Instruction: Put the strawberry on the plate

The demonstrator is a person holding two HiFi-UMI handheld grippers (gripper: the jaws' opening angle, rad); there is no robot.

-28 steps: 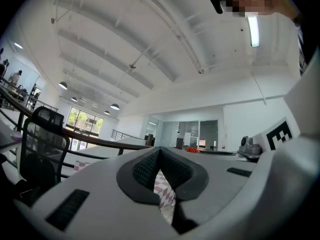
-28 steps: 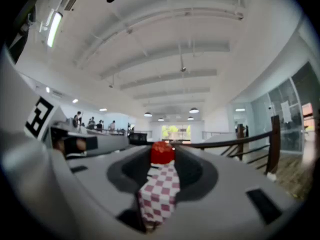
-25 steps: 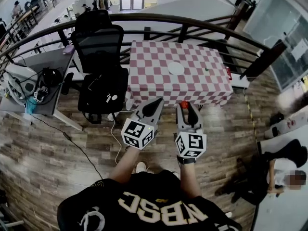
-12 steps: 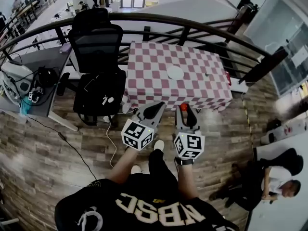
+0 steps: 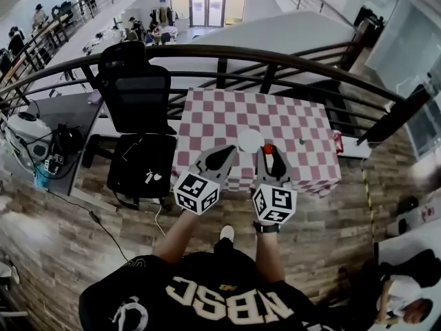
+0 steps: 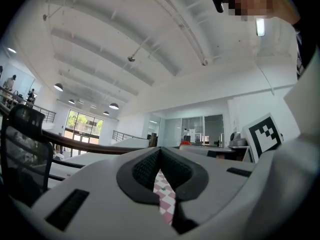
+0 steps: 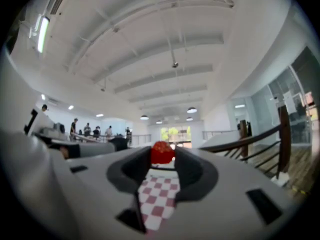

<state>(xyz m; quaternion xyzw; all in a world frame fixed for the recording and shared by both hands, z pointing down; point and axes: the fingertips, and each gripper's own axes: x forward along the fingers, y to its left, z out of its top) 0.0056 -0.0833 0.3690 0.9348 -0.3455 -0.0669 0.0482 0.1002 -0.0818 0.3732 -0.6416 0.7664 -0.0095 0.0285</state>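
A small red strawberry (image 5: 267,148) sits pinched between the tips of my right gripper (image 5: 268,153), which is shut on it over the near part of the red-and-white checked table (image 5: 289,119). In the right gripper view the strawberry (image 7: 162,152) fills the gap at the tips of that gripper (image 7: 162,158). The white plate (image 5: 251,141) lies on the cloth just left of and beyond the strawberry. My left gripper (image 5: 229,150) hovers left of the plate, tips together, holding nothing. The left gripper view shows that gripper (image 6: 160,152) shut, with checked cloth beyond.
A black office chair (image 5: 138,116) stands against the table's left side. A dark curved railing (image 5: 275,57) runs behind the table. A tiny green object (image 5: 301,142) lies on the cloth to the right, and something red (image 5: 337,141) sits at the table's right edge. Wood floor lies below.
The person has stepped toward the table, so both grippers now hang over its near part instead of the floor in front. The strawberry stays gripped in the right gripper.
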